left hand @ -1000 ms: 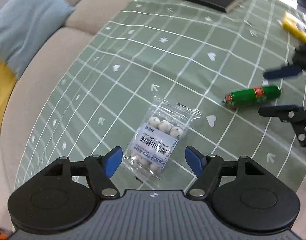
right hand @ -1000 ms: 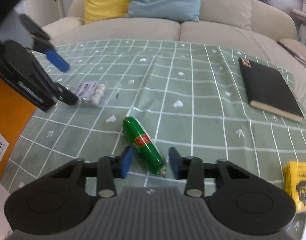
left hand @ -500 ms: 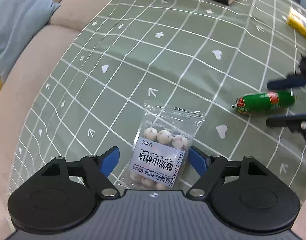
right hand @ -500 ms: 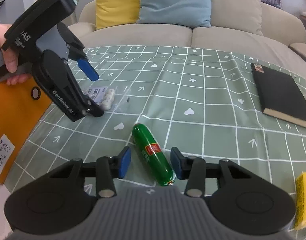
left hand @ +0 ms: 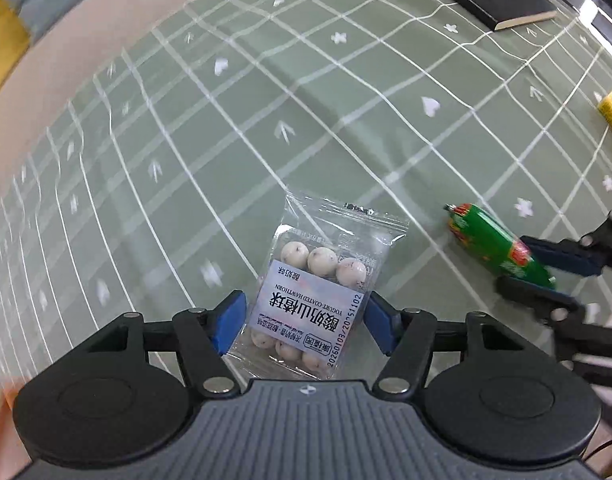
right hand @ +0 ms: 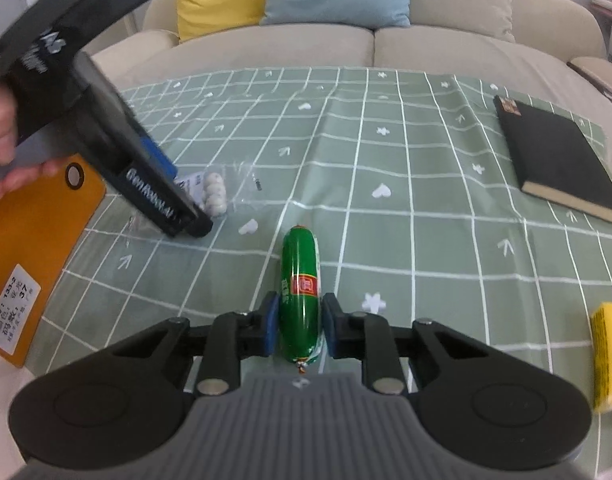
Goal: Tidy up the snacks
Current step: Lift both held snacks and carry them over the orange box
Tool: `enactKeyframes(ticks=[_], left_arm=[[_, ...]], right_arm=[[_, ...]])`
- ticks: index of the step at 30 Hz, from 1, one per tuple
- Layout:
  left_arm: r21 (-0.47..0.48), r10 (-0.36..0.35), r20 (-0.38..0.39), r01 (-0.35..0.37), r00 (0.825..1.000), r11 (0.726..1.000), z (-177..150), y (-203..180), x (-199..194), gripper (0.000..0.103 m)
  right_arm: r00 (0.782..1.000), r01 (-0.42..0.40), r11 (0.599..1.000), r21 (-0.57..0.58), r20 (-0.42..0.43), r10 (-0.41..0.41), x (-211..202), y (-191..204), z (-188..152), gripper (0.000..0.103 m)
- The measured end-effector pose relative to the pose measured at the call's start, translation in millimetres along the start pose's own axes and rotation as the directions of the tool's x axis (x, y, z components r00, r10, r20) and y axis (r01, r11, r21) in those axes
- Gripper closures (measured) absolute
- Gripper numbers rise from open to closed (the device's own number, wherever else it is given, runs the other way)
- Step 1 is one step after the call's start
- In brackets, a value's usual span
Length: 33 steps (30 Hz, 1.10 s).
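Snack bag (left hand: 315,291) between wide left fingers (left hand: 231,320) — green sausage (right hand: 300,295) pinched by narrowed right fingers (right hand: 271,325).

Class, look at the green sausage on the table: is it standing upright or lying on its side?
Lying on its side. The green sausage rests lengthwise on the checked tablecloth, its near end between the right gripper fingers.

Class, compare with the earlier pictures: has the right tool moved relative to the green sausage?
Yes. The right tool has advanced along the green sausage, and its fingers now flank it closely.
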<state>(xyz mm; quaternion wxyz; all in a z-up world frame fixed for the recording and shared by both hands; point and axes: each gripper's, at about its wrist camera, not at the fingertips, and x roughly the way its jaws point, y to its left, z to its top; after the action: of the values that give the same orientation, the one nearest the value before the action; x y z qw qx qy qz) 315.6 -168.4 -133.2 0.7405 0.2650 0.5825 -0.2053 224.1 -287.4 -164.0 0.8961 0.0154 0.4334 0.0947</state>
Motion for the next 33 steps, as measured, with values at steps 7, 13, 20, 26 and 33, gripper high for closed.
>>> enactKeyframes(ticks=[7, 13, 20, 26, 33], left_arm=[[-0.141, -0.114, -0.018, 0.11, 0.993, 0.984, -44, -33, -19, 0.03], [-0.212, -0.145, 0.032, 0.148, 0.989, 0.966, -95, -54, -32, 0.03], [-0.249, -0.134, 0.111, 0.158, 0.985, 0.955, -161, -65, -47, 0.03], [-0.284, -0.155, 0.225, 0.217, 0.962, 0.934, -199, -62, -53, 0.027], [-0.281, -0.149, 0.309, 0.24, 0.939, 0.929, -218, -66, -45, 0.016]], right_arm=[[0.998, 0.033, 0.998, 0.045, -0.051, -0.031, -20, 3, -17, 0.083], [0.996, 0.041, 0.998, 0.056, -0.084, -0.036, -45, 11, -44, 0.083], [0.992, 0.046, 0.992, 0.12, -0.125, -0.031, -77, 18, -80, 0.083], [0.993, 0.029, 0.992, 0.126, -0.117, -0.015, -94, 26, -102, 0.083], [0.997, 0.049, 0.997, 0.065, -0.058, -0.045, -96, 32, -107, 0.069]])
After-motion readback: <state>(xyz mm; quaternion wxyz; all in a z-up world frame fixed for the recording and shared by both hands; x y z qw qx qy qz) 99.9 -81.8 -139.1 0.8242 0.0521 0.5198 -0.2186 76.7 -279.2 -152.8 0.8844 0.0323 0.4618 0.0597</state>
